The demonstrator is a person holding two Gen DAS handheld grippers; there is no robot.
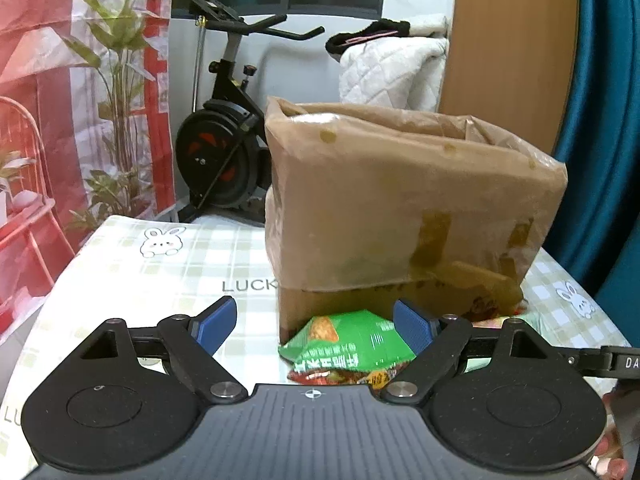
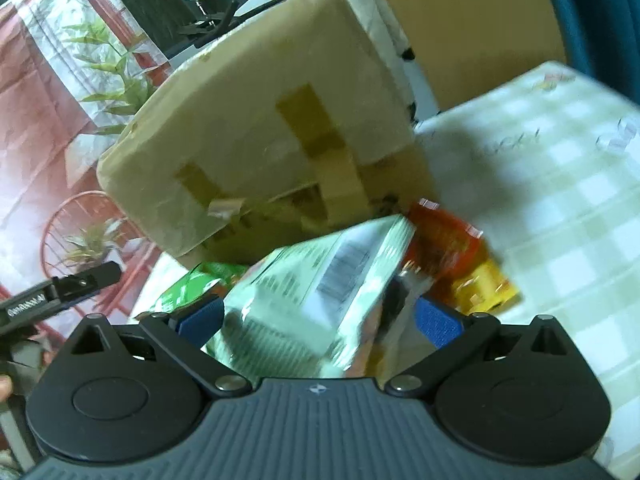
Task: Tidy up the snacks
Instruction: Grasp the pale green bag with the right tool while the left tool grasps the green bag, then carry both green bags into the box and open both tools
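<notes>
Snack packets heaped before a plastic-lined brown cardboard box (image 1: 400, 200).
Left gripper (image 1: 316, 324) gapes over a green foil packet (image 1: 352, 340); right gripper (image 2: 320, 320) spread wide around a pale-green printed bag (image 2: 320, 280), not pinching.

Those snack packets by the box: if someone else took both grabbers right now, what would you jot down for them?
Left gripper: open, empty, a green snack packet lying between its fingers.
Right gripper: open over a pale green foil packet, not clamped as far as the blurred view shows.
Things: packets, including a red and yellow one, lie on the checked tablecloth in front of the cardboard box lined with a brown bag.
Done: cannot tell; the box's inside is hidden.
Left: probably put the packets into the box.
</notes>
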